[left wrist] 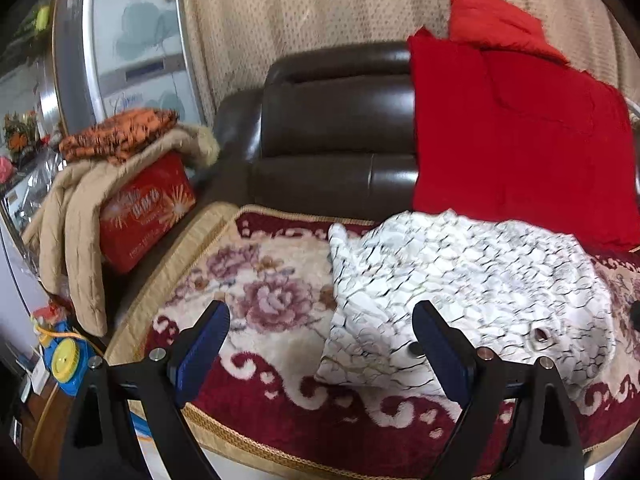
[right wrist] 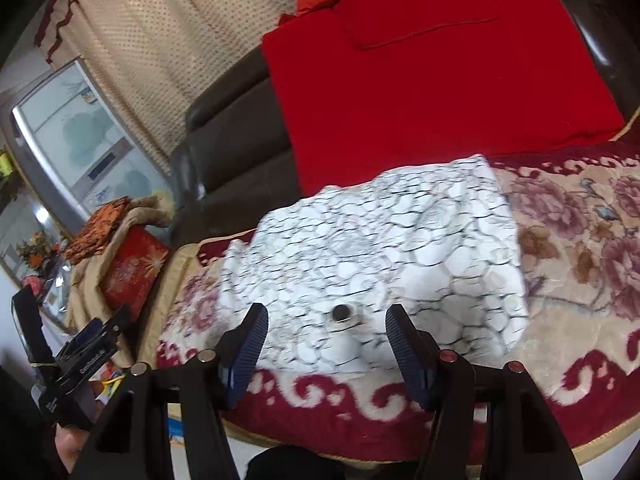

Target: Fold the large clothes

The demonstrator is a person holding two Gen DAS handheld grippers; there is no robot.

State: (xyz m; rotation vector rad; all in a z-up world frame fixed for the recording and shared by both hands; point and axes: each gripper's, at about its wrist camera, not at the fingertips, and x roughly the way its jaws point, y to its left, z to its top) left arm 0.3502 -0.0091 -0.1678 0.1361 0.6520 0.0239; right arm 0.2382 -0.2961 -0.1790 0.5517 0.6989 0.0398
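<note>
A white garment with a black crackle pattern (left wrist: 460, 280) lies bunched and partly folded on a floral red-and-cream blanket (left wrist: 272, 280); it also shows in the right wrist view (right wrist: 380, 256), with a metal button (right wrist: 341, 313) near its front edge. My left gripper (left wrist: 320, 320) is open and empty, just in front of the garment's left edge. My right gripper (right wrist: 326, 324) is open and empty, its jaws either side of the garment's front edge with the button. The left gripper also shows in the right wrist view (right wrist: 92, 336).
A red blanket (left wrist: 520, 132) hangs over the dark leather sofa back (left wrist: 340, 120). A red box (left wrist: 148, 212) under a tan coat (left wrist: 80, 220) and an orange cloth (left wrist: 120, 132) stands at the left. A fridge (left wrist: 132, 36) stands behind.
</note>
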